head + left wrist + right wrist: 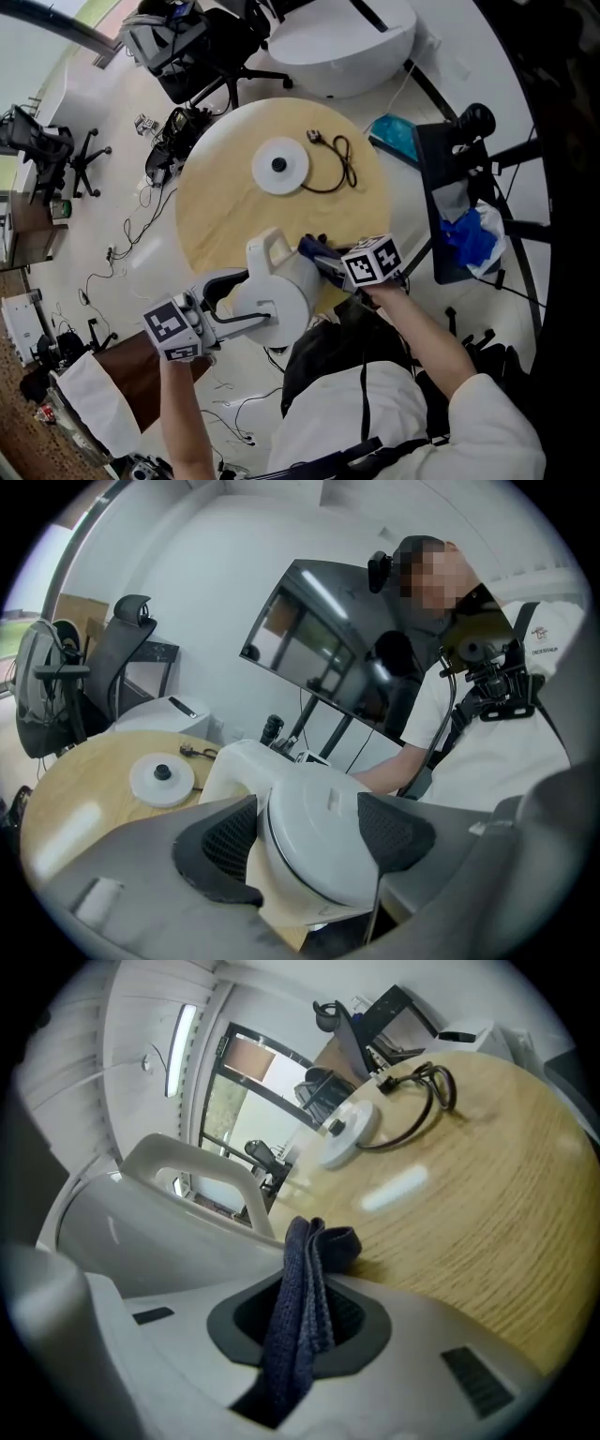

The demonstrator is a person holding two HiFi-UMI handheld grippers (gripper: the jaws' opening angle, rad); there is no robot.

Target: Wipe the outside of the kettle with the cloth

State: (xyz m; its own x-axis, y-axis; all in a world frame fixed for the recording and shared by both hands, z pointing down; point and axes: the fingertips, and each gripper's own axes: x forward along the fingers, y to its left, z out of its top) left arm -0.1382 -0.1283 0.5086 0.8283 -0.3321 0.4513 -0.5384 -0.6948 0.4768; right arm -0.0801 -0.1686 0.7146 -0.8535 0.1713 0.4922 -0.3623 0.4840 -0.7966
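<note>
The white kettle [277, 292] lies tilted at the near edge of the round wooden table [225, 202]. My left gripper [242, 309] is shut on the kettle [314, 841], its dark pads [223, 841] pressed on either side of the round body. From the right, my right gripper [326, 264] is shut on a folded dark blue cloth [314, 249], which touches the kettle's side near the handle. In the right gripper view the cloth [302, 1302] stands up between the jaws, and the kettle's handle [202, 1174] is just to its left.
The white kettle base [279, 166] and its black cord [336, 167] lie on the far part of the table. Office chairs [202, 56], floor cables and a white round unit [347, 37] stand beyond. A black stand with a blue bag [469, 236] is at the right.
</note>
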